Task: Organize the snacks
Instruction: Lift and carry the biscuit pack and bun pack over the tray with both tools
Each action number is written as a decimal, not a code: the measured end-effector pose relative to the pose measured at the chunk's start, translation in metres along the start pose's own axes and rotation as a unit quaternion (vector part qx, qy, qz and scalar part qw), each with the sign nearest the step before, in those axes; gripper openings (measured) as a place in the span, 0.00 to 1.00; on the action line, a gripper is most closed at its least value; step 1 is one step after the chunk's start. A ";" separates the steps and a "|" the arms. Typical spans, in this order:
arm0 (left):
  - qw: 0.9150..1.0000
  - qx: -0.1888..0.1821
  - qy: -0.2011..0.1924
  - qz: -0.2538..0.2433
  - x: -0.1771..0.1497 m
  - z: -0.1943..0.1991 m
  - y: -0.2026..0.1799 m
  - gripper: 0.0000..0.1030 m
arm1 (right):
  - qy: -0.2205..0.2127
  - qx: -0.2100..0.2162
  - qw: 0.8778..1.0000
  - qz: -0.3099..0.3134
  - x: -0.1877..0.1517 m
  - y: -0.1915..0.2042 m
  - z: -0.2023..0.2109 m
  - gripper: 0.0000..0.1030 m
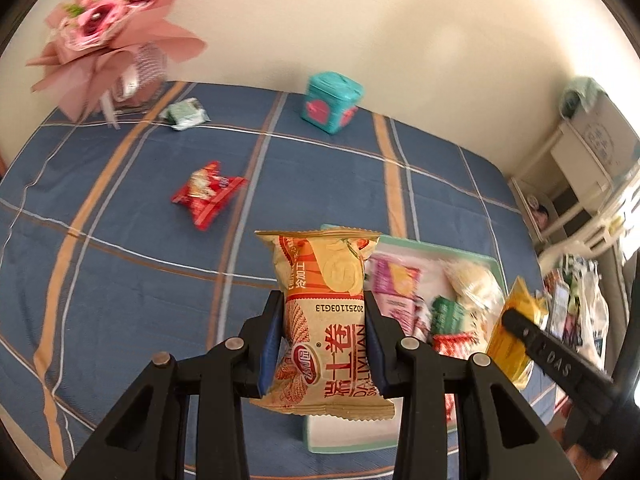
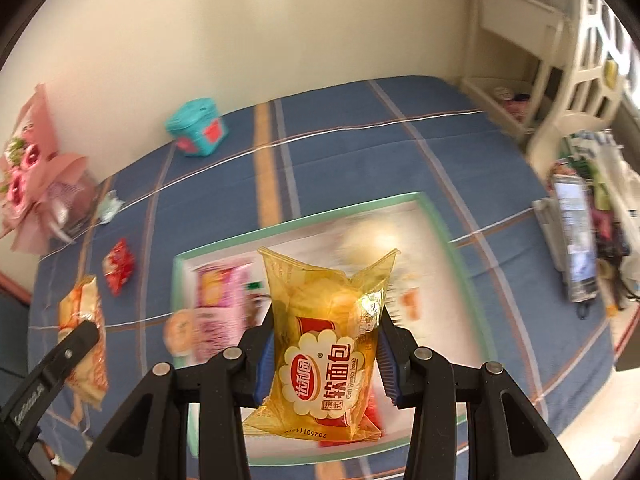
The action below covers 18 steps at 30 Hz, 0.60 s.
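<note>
My left gripper [image 1: 323,320] is shut on an orange and tan egg-roll snack packet [image 1: 324,304], held upright above the blue plaid cloth, just left of a white tray with a green rim [image 1: 494,264]. My right gripper [image 2: 326,344] is shut on a yellow soft-bread packet [image 2: 328,344], hanging over the same tray [image 2: 304,220], which holds several snack packets. In the left wrist view the yellow packet [image 1: 516,320] and right gripper finger [image 1: 552,356] show at the right. The right wrist view shows the egg-roll packet [image 2: 82,332] at the left.
A red snack packet [image 1: 206,194] and a pale green packet [image 1: 184,114] lie loose on the cloth. A teal box [image 1: 332,102] stands by the wall, a pink bouquet [image 1: 108,36] at the far left. White shelves [image 1: 592,184] and a phone on a stand [image 2: 574,236] are at the right.
</note>
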<state>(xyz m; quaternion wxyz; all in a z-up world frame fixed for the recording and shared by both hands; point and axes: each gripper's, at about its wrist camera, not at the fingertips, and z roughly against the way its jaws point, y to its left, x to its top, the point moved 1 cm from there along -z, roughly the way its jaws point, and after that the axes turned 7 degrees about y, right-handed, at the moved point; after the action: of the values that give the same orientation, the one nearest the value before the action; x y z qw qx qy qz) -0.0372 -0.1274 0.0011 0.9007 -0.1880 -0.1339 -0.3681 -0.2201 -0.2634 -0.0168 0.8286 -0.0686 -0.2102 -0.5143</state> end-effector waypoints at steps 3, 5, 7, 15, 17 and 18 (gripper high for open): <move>1.000 -0.004 0.010 -0.020 -0.004 -0.005 -0.016 0.37 | -0.003 -0.026 1.000 -0.002 0.002 -0.013 0.001 0.44; 0.999 -0.005 0.017 -0.035 -0.008 -0.009 -0.028 0.37 | -0.002 -0.041 0.999 0.001 0.004 -0.018 0.000 0.44; 0.999 -0.008 0.023 -0.044 -0.011 -0.012 -0.035 0.37 | 0.003 -0.056 0.998 0.011 0.005 -0.021 -0.003 0.44; 0.996 -0.003 0.049 -0.070 -0.021 -0.025 -0.054 0.37 | 0.021 -0.066 0.997 0.029 0.005 -0.021 -0.018 0.44; 0.996 -0.008 0.057 -0.070 -0.023 -0.028 -0.055 0.38 | 0.027 -0.063 0.997 0.032 0.004 -0.020 -0.022 0.44; 0.996 -0.009 0.060 -0.070 -0.023 -0.030 -0.056 0.38 | 0.029 -0.063 0.997 0.034 0.002 -0.019 -0.023 0.44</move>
<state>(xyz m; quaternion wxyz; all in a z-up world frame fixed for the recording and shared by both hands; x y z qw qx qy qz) -0.0898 -0.1628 -0.0207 0.8772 -0.1636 -0.0896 -0.4423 -0.2298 -0.2816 -0.0383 0.8452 -0.1127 -0.1507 -0.5002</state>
